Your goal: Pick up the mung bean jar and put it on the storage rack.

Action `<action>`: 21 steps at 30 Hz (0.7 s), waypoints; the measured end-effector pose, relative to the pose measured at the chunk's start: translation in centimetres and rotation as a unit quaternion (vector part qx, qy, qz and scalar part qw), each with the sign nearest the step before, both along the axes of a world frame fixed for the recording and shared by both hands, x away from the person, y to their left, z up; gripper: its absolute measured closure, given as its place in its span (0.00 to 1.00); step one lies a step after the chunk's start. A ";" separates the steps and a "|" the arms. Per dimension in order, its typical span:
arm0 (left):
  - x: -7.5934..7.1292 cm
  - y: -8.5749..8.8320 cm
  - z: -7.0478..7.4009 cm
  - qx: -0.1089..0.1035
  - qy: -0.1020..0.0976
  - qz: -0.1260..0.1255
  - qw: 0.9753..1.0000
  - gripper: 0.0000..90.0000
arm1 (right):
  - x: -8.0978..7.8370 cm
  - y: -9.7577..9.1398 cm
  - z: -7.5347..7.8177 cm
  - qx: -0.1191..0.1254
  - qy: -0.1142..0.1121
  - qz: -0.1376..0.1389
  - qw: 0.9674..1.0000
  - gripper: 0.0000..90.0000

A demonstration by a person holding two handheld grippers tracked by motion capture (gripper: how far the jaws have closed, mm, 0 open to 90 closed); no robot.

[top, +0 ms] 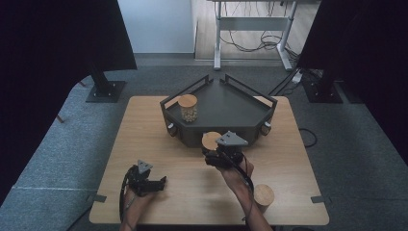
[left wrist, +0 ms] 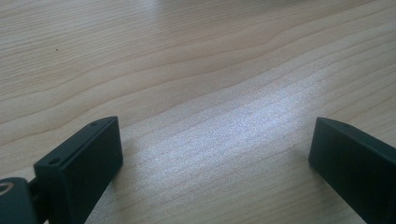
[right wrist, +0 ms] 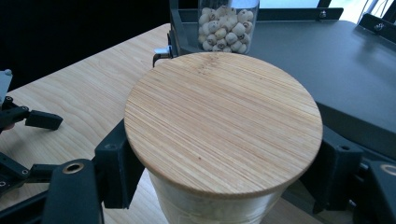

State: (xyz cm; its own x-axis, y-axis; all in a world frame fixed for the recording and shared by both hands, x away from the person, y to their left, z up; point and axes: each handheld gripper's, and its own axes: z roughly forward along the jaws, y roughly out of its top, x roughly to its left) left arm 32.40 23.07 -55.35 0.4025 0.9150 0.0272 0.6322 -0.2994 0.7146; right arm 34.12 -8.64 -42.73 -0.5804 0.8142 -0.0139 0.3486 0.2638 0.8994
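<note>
The jar [right wrist: 219, 140] with the round bamboo lid was clamped in your right tool [top: 214, 153], the two black jaws pressing on its glass body from both sides, just under the lid. In the right gripper view the lid covered the jar completely, so what was inside I could not tell; the glass below the lid looked pale. In the high view you held this jar above the tabletop [top: 144, 139], just in front of the near edge of the dark grey tray [top: 231, 110].

The tray was a low angular container with raised rails, standing at the far middle of the tabletop. In its left part stood a second jar [top: 188, 108], upright, also with a bamboo lid. This one was of clear glass and it was filled with small pale round pieces, perhaps seeds or nuts, each with a darker spot. The rest of the tray floor was bare.

A third jar [top: 263, 196] with the same kind of lid stood on the tabletop near the right front corner, just beside your right forearm. Its contents were too small to see.

Your left tool [top: 161, 182] rested low over the tabletop at the front left, well apart from all jars. Its jaws stood wide apart, with only wood grain between them.
</note>
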 end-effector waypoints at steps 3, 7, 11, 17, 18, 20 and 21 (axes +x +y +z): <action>0.0 0.0 0.0 0.000 0.000 0.000 1.000 0.03 | 0.3 -0.2 0.3 0.001 0.001 0.002 1.000 0.28; 0.0 0.0 0.0 0.000 0.000 0.000 1.000 0.03 | 0.6 -0.5 0.9 0.004 0.002 0.006 1.000 0.28; 0.0 0.0 0.0 0.000 0.000 0.000 1.000 0.03 | 0.9 -0.8 1.5 0.005 0.002 0.010 1.000 0.27; 0.0 0.0 0.0 0.000 0.000 -0.001 1.000 0.03 | 1.4 -1.3 2.3 0.011 0.001 0.013 1.000 0.28; 0.0 0.0 0.0 0.000 0.000 -0.001 1.000 0.03 | 1.5 -1.3 2.5 0.011 0.000 0.013 1.000 0.28; 0.0 0.0 0.0 0.000 0.000 -0.001 1.000 0.03 | 1.6 -1.5 2.7 0.011 -0.001 0.014 1.000 0.27; 0.0 0.0 0.0 0.000 0.000 -0.001 1.000 0.03 | 1.7 -1.5 2.9 0.011 -0.001 0.016 1.000 0.27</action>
State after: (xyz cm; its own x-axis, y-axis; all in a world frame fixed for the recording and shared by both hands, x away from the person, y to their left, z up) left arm 32.44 23.05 -55.34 0.4041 0.9143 0.0271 0.6321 -0.3006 0.7142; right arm 35.85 -10.17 -39.85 -0.6054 0.7959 0.0029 0.3379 0.2538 0.9063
